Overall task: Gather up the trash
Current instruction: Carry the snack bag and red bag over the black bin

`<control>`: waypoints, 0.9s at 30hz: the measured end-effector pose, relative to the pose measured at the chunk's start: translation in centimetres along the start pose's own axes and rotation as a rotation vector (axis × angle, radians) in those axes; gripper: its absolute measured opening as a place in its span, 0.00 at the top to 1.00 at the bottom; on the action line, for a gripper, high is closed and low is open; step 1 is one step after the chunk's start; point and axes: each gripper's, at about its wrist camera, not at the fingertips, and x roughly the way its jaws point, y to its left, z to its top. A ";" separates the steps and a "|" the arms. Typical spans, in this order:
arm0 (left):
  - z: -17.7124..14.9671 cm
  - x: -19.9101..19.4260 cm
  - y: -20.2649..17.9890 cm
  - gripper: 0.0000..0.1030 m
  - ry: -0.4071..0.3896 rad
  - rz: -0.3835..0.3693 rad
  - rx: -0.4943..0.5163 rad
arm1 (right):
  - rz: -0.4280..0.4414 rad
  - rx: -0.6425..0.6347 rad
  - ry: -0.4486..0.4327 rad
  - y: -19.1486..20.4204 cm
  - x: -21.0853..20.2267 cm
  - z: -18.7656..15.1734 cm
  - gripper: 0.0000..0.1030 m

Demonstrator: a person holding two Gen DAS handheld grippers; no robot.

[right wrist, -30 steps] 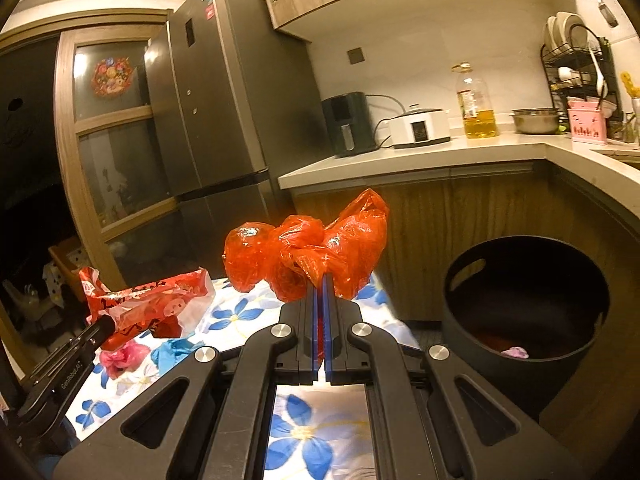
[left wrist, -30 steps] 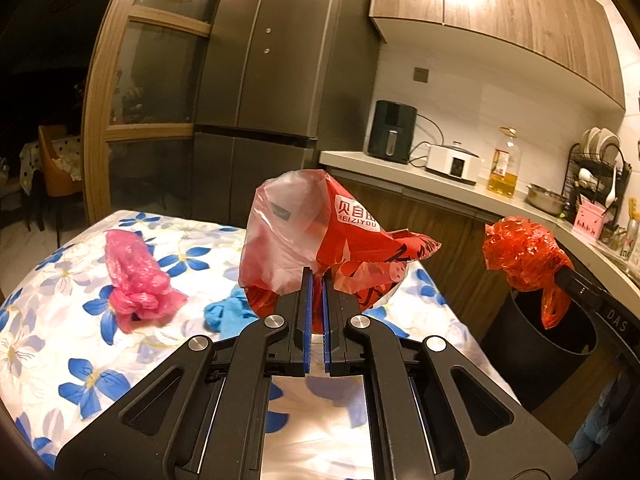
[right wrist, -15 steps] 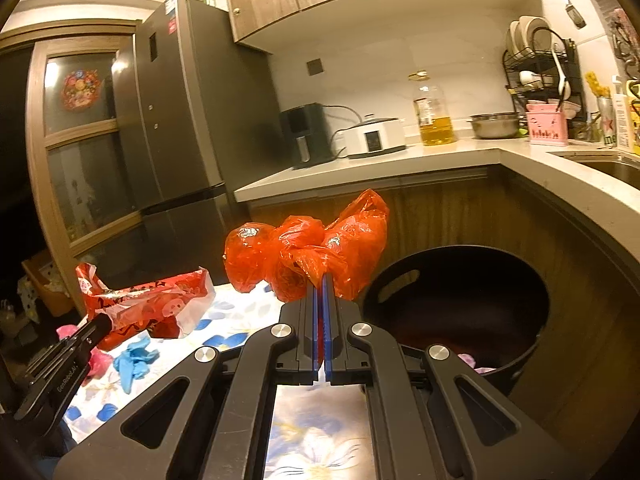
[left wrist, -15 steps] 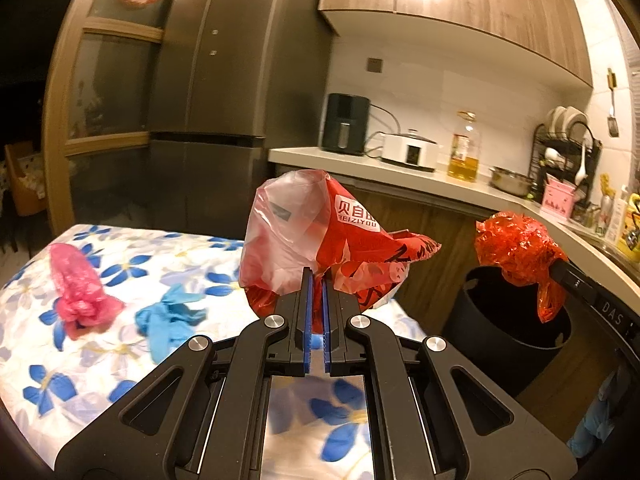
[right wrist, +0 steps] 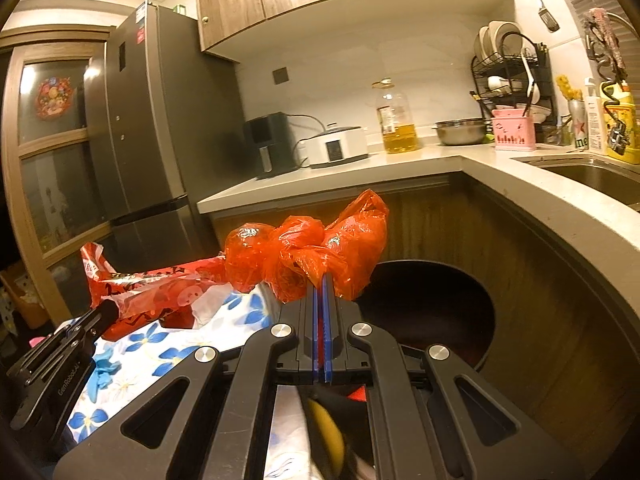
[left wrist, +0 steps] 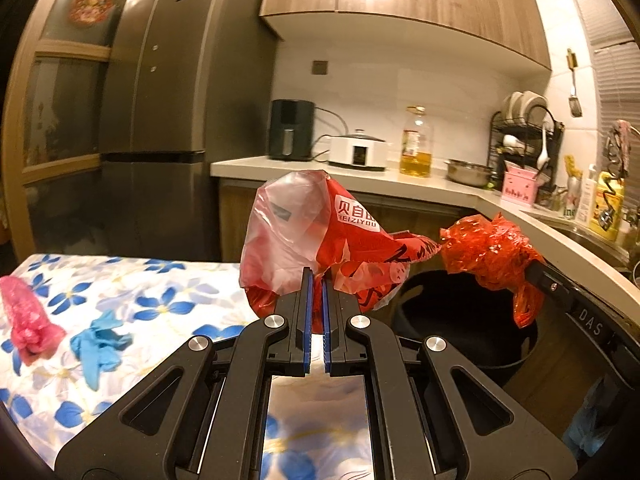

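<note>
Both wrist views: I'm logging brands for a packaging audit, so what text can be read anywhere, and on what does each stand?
"EIZIYOU", under partly hidden white characters: red-and-clear plastic bag pinched in the left gripper.
"DAS": arm of the right gripper, left wrist view.
"GenRobot.AI": arm of the left gripper, right wrist view.
Fridge stickers, oil bottle label, sink-side bottles: too small or blurred.

Table (left wrist: 168, 300) under blue-flowered white cloth, pink crumpled bag (left wrist: 26, 320) and blue glove (left wrist: 100, 346) lying on it

Bin (right wrist: 460, 304) mouth open, prob. clear; counter edge (right wrist: 560, 208) crowds right, table (left wrist: 168, 300) left.
</note>
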 end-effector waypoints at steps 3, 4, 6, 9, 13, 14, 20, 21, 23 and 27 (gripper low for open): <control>0.2 0.6 -1.3 0.97 -0.004 -0.026 0.012 | -0.021 0.005 -0.003 -0.8 0.1 0.1 0.97; 0.2 0.9 -1.8 0.97 -0.006 -0.036 0.020 | -0.028 0.007 -0.004 -1.1 0.1 0.2 0.97; 0.3 1.3 -2.6 0.97 -0.007 -0.051 0.026 | -0.042 0.013 -0.006 -1.7 0.3 0.3 0.97; 0.5 2.1 -3.5 0.97 -0.006 -0.072 0.033 | -0.059 0.019 -0.006 -2.3 0.6 0.4 0.97; 0.6 3.3 -4.7 0.97 0.000 -0.094 0.050 | -0.078 0.025 -0.009 -3.0 0.9 0.6 0.97; 0.5 3.6 -5.0 0.97 0.004 -0.099 0.053 | -0.082 0.027 -0.009 -3.2 0.9 0.7 0.97; 0.1 5.6 -6.3 0.97 0.028 -0.123 0.062 | -0.110 0.038 -0.010 -4.2 1.5 0.9 0.97; 0.0 5.8 -6.3 0.97 0.029 -0.123 0.062 | -0.116 0.037 -0.013 -4.4 1.6 0.9 0.97; -0.1 6.3 -6.3 0.97 0.037 -0.123 0.054 | -0.123 0.040 -0.017 -4.6 1.6 1.0 0.97; -0.2 7.0 -6.7 0.97 0.044 -0.128 0.053 | -0.122 0.048 -0.010 -4.8 2.1 1.0 0.97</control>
